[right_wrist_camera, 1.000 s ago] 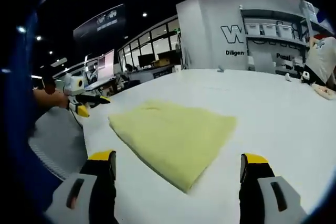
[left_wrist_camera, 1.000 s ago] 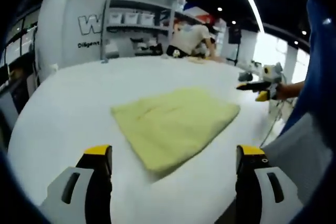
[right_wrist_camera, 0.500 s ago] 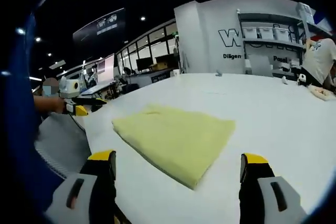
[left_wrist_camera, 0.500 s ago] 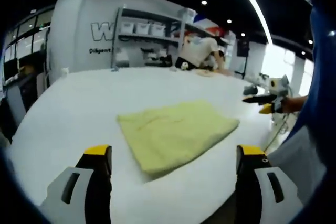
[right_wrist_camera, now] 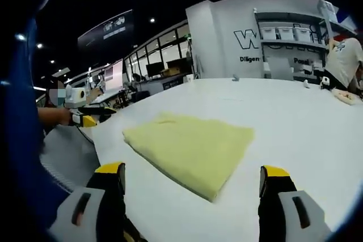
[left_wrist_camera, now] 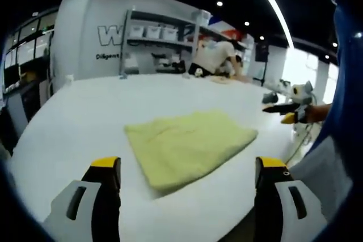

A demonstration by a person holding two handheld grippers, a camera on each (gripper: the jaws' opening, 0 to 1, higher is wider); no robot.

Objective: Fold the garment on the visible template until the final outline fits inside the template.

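In the left gripper view, the left hand-held gripper has its yellow-tipped black jaws spread wide with nothing between them, held above the near edge of the broad white bench. In the right gripper view, the right hand-held gripper stands the same way, jaws wide apart and empty, short of the cloth.

Just beyond both pairs of jaws, the folded pale yellow terry garment lies flat on the bench as a rough rectangle, touching neither gripper; in the right gripper view the same garment sits near the bench's front edge. No template outline can be made out under or around it.

To the side of the garment, off the bench edge, each gripper shows in the other's view, held in a person's hand beside a blue sleeve.

Far past the garment, at the bench's back edge, a person in a light shirt bends over the surface. Behind stands a white wall with dark lettering and a grey shelf unit holding white bins.
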